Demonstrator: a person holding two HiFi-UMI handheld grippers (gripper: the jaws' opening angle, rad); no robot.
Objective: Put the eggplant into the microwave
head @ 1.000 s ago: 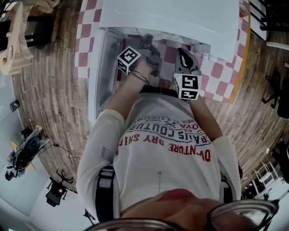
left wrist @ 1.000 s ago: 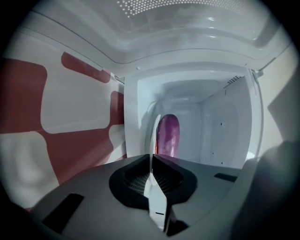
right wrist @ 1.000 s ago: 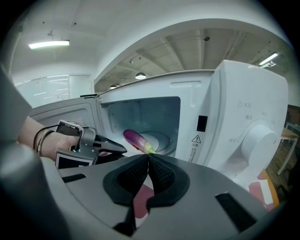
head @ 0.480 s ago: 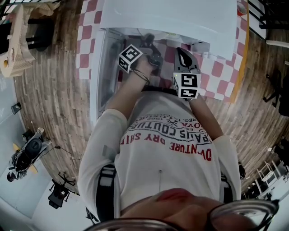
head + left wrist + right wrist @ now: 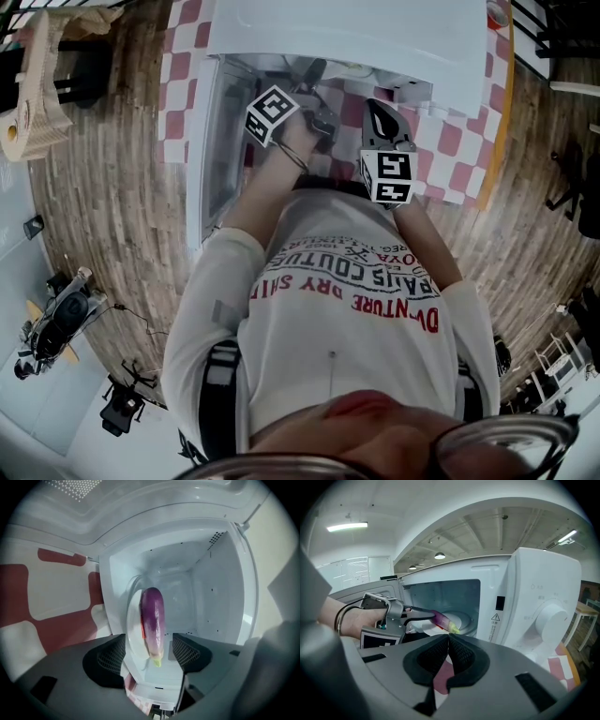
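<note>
A purple eggplant with a pale green tip lies on a white plate inside the open white microwave. My left gripper reaches into the oven's mouth. Its jaws are opening and stand wide on either side of the eggplant's tip, with the pads off it. From the right gripper view, the left gripper stretches to the eggplant in the microwave. My right gripper waits shut and empty outside the oven. In the head view both grippers, left and right, are in front of the microwave.
The microwave door swings open to the left of my left arm. The oven stands on a red and white checked tablecloth with an orange table edge. A wooden rack and tripods stand on the wooden floor.
The left gripper's marker cube has shifted slightly toward the microwave and rolled a little. The right gripper has stayed where it was.
</note>
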